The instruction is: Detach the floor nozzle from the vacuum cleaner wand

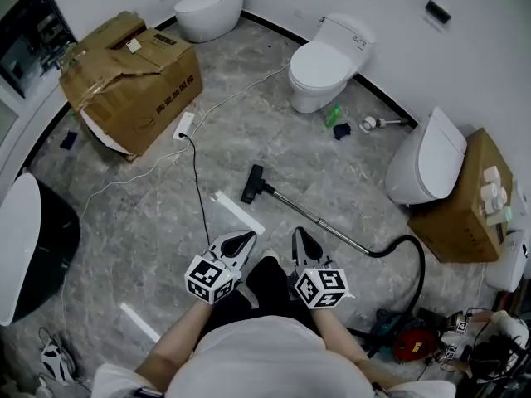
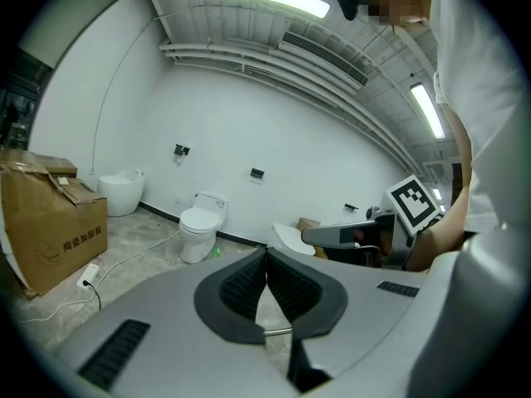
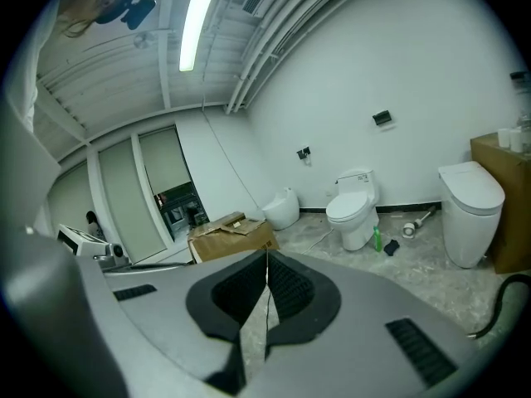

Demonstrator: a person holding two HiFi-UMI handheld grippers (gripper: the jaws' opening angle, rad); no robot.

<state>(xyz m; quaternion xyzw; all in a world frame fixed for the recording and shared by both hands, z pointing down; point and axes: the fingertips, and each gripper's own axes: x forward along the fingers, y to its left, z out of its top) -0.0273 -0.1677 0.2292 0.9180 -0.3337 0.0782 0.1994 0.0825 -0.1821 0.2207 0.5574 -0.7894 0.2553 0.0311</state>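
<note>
The black floor nozzle [image 1: 251, 183] lies on the grey marble floor, joined to the silver wand [image 1: 319, 219], which runs right to a black hose [image 1: 412, 255] and a red vacuum body [image 1: 412, 343]. Both grippers hang side by side near the person's knees, short of the wand and touching nothing. My left gripper [image 1: 240, 241] [image 2: 266, 252] is shut with nothing between its pads. My right gripper [image 1: 299, 238] [image 3: 266, 254] is also shut and empty. The left gripper view shows the right gripper's marker cube [image 2: 412, 202] beside it.
A torn cardboard box [image 1: 133, 77] stands at the far left, with a power strip [image 1: 184, 125] and its cable before it. Toilets [image 1: 328, 60] [image 1: 207, 7] [image 1: 427, 156] line the wall. A white strip [image 1: 236, 212] lies near the nozzle. A carton [image 1: 460, 210] stands at the right.
</note>
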